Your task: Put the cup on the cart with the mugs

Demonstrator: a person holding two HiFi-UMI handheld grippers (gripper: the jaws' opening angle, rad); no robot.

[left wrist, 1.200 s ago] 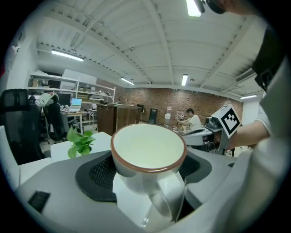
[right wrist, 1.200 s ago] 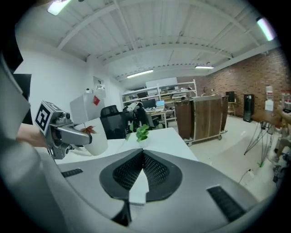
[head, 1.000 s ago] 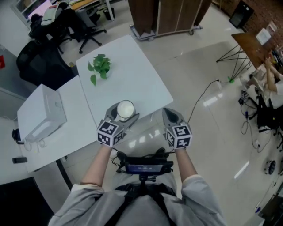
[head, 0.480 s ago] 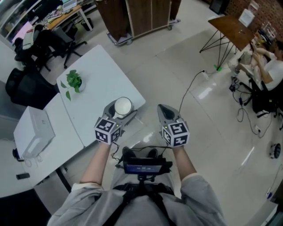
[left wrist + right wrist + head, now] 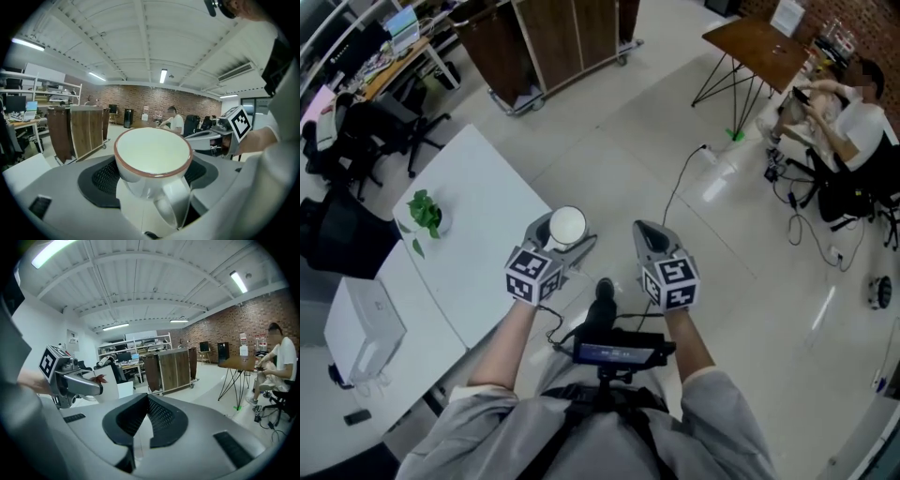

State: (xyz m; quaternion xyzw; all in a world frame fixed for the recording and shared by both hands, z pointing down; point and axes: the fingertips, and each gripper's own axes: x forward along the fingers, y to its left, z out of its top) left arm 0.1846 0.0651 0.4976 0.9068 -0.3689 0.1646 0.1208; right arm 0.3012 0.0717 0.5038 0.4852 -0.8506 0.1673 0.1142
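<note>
We hold the cup [image 5: 567,225] upright in the left gripper [image 5: 563,238], jaws clamped on its sides, over the floor just past the white counter [image 5: 478,225]. The right gripper [image 5: 646,232] is empty, jaws together. We should keep the cup level and the grip firm, and steer for the wheeled wooden cart [image 5: 553,42] ahead, though we see no mugs there.

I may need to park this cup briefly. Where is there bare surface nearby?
The white table is bare from the plant to its edge nearest the cup. The floor lies open between that table, the wheeled wooden cabinet and the floor cable. Crowded: the tangled cables by the seated person.
</note>
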